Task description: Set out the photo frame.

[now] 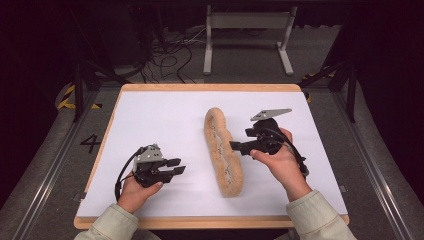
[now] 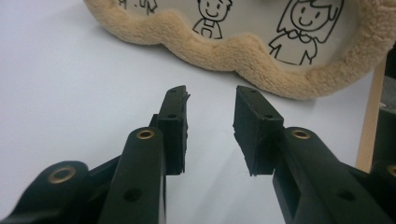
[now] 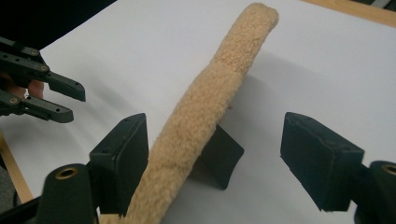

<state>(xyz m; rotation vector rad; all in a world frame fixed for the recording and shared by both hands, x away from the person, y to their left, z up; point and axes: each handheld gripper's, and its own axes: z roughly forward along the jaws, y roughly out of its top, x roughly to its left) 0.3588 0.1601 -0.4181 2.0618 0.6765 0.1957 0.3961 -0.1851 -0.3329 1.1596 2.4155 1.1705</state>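
High view: folded fleece cloth point(image 1: 223, 152) lies at bench point(image 1: 150, 115) centre, running twelve to six; left tongs point(image 1: 178, 166) at eight o'clock part-open, empty; right tongs point(image 1: 234, 147) wide astride its three o'clock edge, unpinched—release step likely, next move: withdraw clear.
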